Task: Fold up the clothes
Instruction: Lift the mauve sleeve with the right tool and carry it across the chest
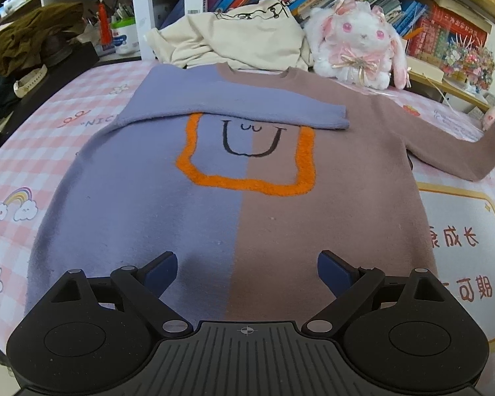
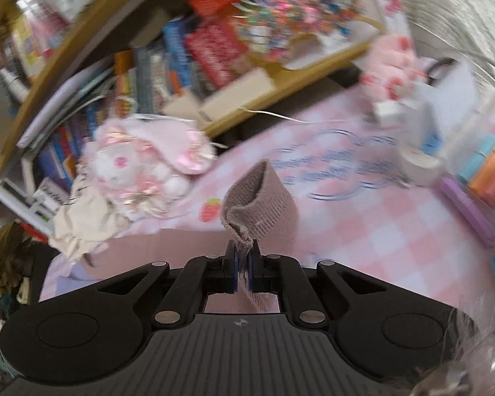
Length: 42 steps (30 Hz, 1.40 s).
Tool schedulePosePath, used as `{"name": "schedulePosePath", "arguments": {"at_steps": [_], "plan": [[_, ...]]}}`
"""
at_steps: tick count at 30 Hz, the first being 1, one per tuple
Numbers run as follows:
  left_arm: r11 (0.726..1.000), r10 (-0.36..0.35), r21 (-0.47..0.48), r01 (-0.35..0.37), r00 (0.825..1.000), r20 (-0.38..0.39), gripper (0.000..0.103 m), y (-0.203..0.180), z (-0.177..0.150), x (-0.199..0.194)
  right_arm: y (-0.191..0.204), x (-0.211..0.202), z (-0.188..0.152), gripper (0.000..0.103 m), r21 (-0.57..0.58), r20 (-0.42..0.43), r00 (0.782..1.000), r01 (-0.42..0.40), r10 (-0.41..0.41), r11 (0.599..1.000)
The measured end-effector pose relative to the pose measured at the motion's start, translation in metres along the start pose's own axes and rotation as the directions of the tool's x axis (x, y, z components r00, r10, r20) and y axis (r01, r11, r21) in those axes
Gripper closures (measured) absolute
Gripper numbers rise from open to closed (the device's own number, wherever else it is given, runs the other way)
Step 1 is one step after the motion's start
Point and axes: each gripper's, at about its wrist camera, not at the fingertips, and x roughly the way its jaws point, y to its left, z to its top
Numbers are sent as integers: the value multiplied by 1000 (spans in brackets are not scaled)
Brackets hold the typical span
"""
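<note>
Sweater (image 1: 234,204) lies flat on the bed (image 1: 26,171), purple sleeve (image 1: 214,109) already folded across; right gripper (image 2: 244,257) pinches the brown sleeve cuff (image 2: 260,204), left gripper (image 1: 247,270) gapes empty; body folds remain.

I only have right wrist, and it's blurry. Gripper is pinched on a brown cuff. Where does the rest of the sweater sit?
Observer: The sweater lies flat on the checked bedsheet, half purple, half brown.
Operator: Purple sleeve done?
Observer: Yes, the purple sleeve is folded across the chest.
Operator: Left gripper?
Observer: The left gripper is open and empty, above the hem.
Operator: My sleeve?
Observer: The brown sleeve stretches out toward the right gripper.
</note>
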Motion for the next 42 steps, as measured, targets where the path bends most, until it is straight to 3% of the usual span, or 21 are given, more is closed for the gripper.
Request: {"name": "schedulePosePath", "arguments": {"at_steps": [12, 29, 35, 42], "plan": [[997, -45, 73, 40, 997, 64, 9, 39, 7, -8, 134, 28, -1, 97, -182, -18, 995, -99, 97, 978], [966, -135, 239, 102, 983, 127, 8, 86, 12, -16, 298, 95, -55, 97, -313, -42, 986, -167, 162, 935], [966, -112, 244, 80, 986, 120, 7, 104, 8, -18, 336, 123, -78, 97, -329, -82, 979, -204, 188, 922], [979, -71, 195, 50, 992, 104, 7, 128, 6, -17, 353, 149, -99, 97, -308, -155, 968, -236, 196, 922]]}}
